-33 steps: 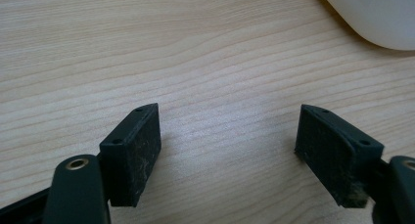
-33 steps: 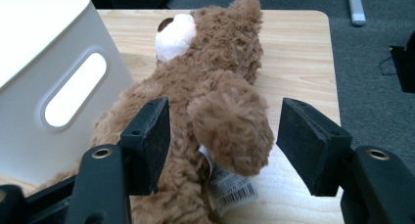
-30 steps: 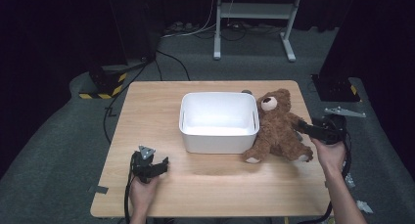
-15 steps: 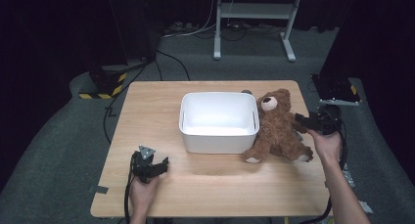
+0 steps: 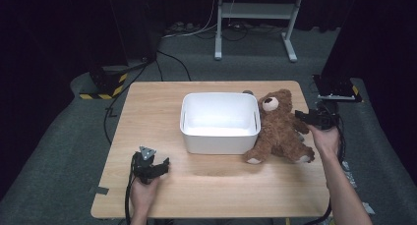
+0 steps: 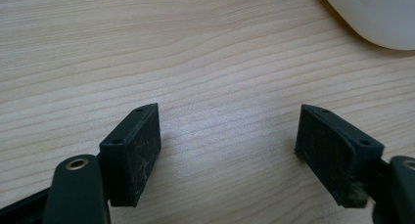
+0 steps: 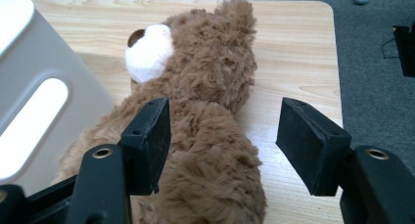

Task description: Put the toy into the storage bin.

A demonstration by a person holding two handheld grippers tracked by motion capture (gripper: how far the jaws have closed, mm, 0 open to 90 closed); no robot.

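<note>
**Plush bear grasp: right gripper in position, not yet closed**

Brown plush bear [image 5: 279,127] lies on the wooden table [image 5: 147,107], leaning against the right-hand wall of the white tub [image 5: 220,121], head toward the far edge. The right gripper [image 5: 306,118] is at the bear's outer flank. In the right gripper view its jaws stand spread wide, the bear's arm [image 7: 215,150] between them; one pad [image 7: 155,136] sits against the fur, the other is apart over bare table. No pinch is made.

Recommendation: push the jaws further in so both pads straddle the arm or the torso, not loose fur alone, then close firmly; plush compresses and a shallow hold is likely to slip on lifting. Keep clear of the tub wall while closing.

The left gripper [image 5: 152,167] rests near the table's near edge, well apart from the tub, jaws spread over bare wood, holding nothing.
</note>
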